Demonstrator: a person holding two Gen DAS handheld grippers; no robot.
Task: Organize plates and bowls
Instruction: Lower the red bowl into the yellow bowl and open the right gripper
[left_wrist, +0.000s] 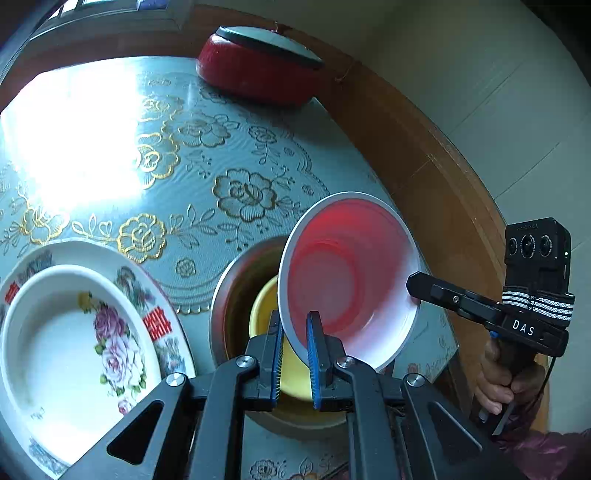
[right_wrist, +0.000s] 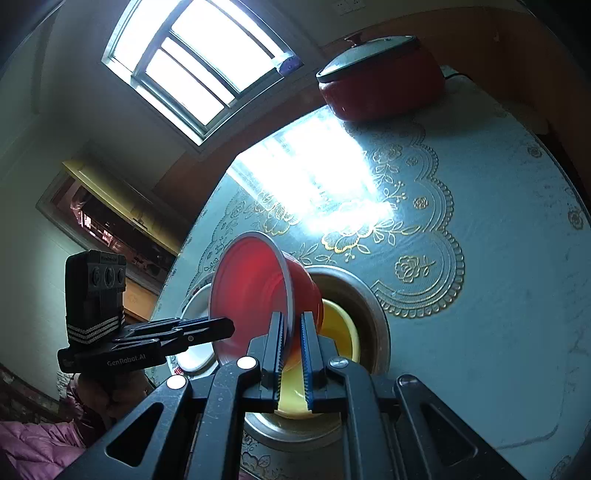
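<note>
White porcelain is seen at the far left of the left wrist view, where a deep white bowl printed with purple roses (left_wrist: 74, 354) is nested in a larger plate with a patterned rim and red characters (left_wrist: 162, 321), both resting on the table (left_wrist: 207, 155) with its pale blue, gold-flowered cover. Just to the right, a dull metal basin (left_wrist: 221, 314) is set on the table with a yellow plastic bowl (left_wrist: 264, 314) inside it. Above these, a round plastic bowl, red outside and pale inside with a white rim (left_wrist: 347, 273), is held clear of the table and tilted steeply. Its near rim is clamped by the left hand-held gripper (left_wrist: 295, 332), whose blue-ribbed pads are closed on the thin wall, while the opposite rim is pinched by the right hand-held gripper (left_wrist: 417, 291), carried in a hand (left_wrist: 498, 384) at the right edge. In the right wrist view the same rim is seen gripped between closed fingers (right_wrist: 293, 332), with the basin and yellow bowl directly beneath. The relation that matters is judged to be this vertical one: the held bowl hangs over the yellow bowl, so levelling and lowering would seem to nest it. Neither hand is nearer; the rim is shared from opposite sides. Further back, a red lidded pot (left_wrist: 255, 66) is left standing.
</note>
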